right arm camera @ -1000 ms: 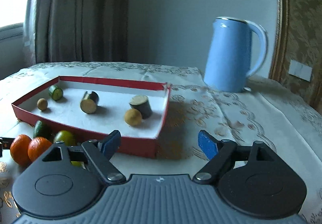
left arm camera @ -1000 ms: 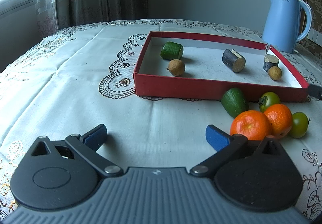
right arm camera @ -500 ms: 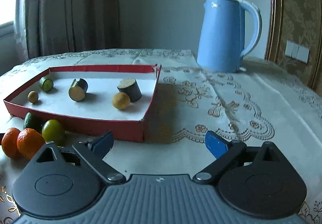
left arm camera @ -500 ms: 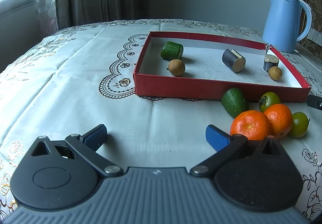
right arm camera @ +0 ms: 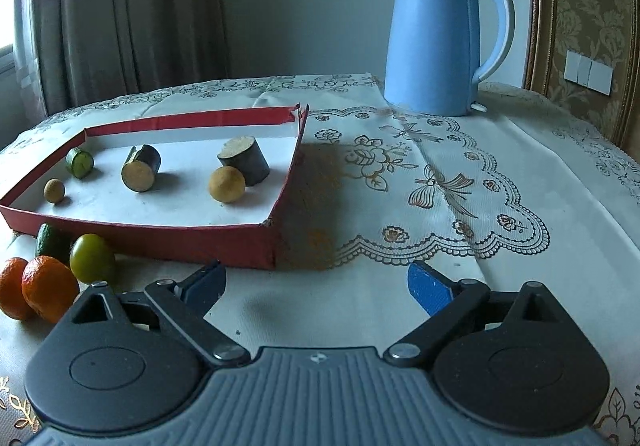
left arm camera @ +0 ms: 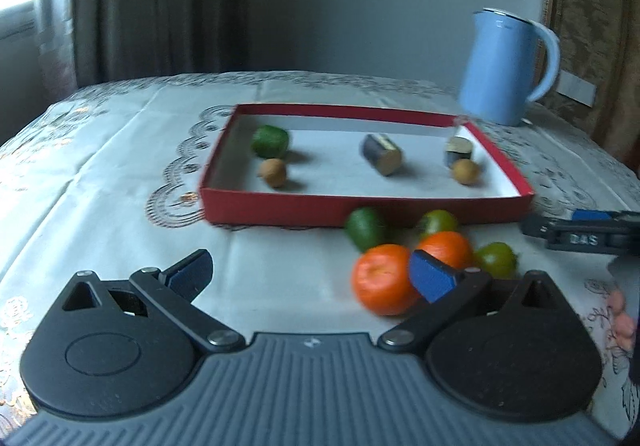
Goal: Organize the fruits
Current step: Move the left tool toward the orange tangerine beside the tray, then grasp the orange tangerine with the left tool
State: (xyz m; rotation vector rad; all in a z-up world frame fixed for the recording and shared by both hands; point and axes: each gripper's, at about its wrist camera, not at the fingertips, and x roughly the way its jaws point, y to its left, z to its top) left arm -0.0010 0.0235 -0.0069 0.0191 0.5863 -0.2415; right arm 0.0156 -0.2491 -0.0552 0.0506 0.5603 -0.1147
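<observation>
A red tray (left arm camera: 360,207) (right arm camera: 160,240) holds a cucumber piece (left arm camera: 270,141), two eggplant pieces (left arm camera: 382,154) (right arm camera: 244,161) and two longans (left arm camera: 273,172) (right arm camera: 227,183). In front of it on the cloth lie an avocado (left arm camera: 364,228) (right arm camera: 52,242), two tangerines (left arm camera: 382,290) (left arm camera: 444,250) (right arm camera: 48,288) and two green tomatoes (left arm camera: 438,221) (left arm camera: 496,260) (right arm camera: 92,258). My left gripper (left arm camera: 310,276) is open and empty, its right finger in front of the near tangerine. My right gripper (right arm camera: 314,284) is open and empty over bare cloth right of the fruit; it shows in the left wrist view (left arm camera: 584,232).
A blue kettle (left arm camera: 504,69) (right arm camera: 440,41) stands behind the tray's right end. The lace-patterned tablecloth (right arm camera: 460,181) covers the table. Curtains (right arm camera: 120,13) hang behind, and a wall with switches (right arm camera: 588,71) is at the right.
My left gripper has swung right toward the fruit pile, so the near tangerine now sits behind its right finger. My right gripper has moved closer to the tray's right corner.
</observation>
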